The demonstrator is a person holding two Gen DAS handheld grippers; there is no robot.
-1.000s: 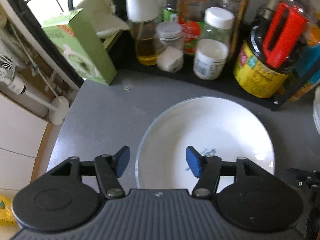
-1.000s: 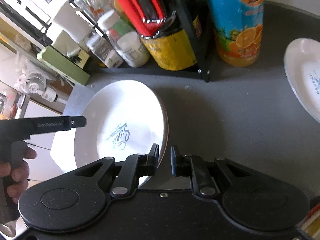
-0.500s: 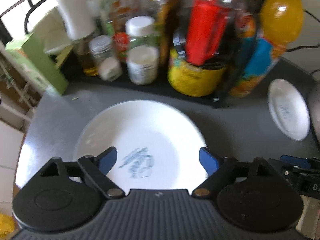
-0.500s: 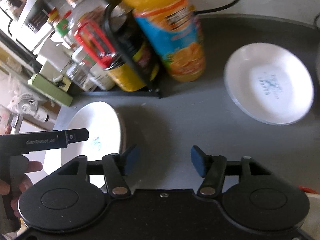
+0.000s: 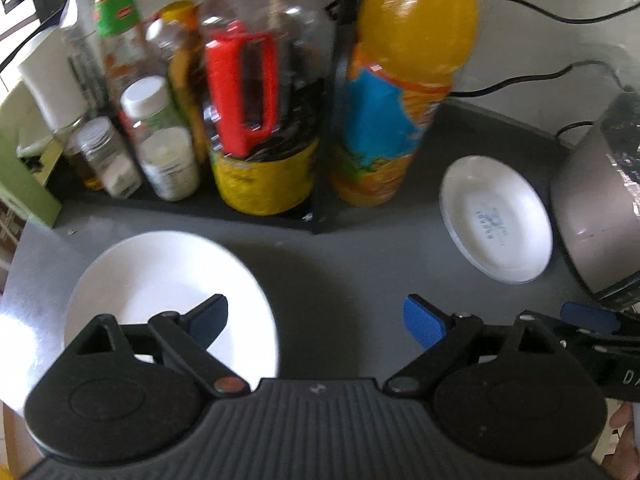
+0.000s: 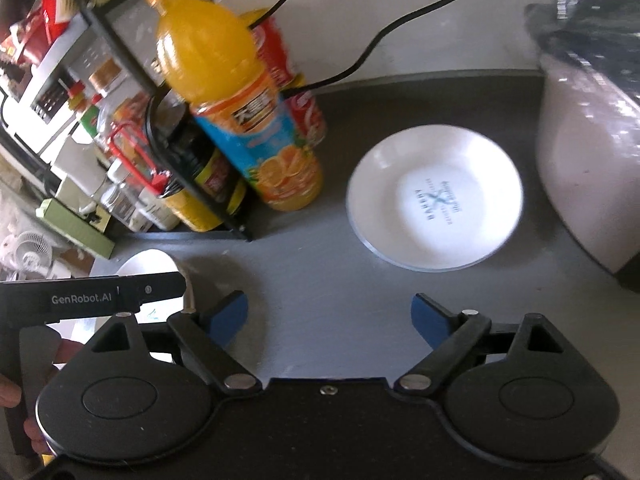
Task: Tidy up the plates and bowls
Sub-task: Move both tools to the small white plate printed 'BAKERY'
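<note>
Both grippers have swung rightward since a second ago: the right gripper, whose jaws were then nearly together at the rim of the large white plate, now has them wide apart over bare grey counter, and the left gripper has likewise spread its jaws, which hold nothing. That large plate lies flat at the left end of the counter, just in front of the black condiment rack; the left blue pad overlaps its right part in the left wrist view. Its blue print shows only as a faint mark in the right wrist view, unreadable.

Well to the right lies a small stack of white plates, flat and face up, beside the grey appliance. Its centre carries a printed emblem, 2 crossed lines with curved text around them; one word seems to read "BAKERY", the rest too blurred to tell. Being round, neither plate has a long axis.

Between the 2 stands an orange juice bottle with a blue label showing sliced oranges and Chinese characters, and behind it a red cola bottle. The left gripper's body, seen from the right wrist, reads "GenRobot.AI". A dark bottle with a red handle stands in the rack
</note>
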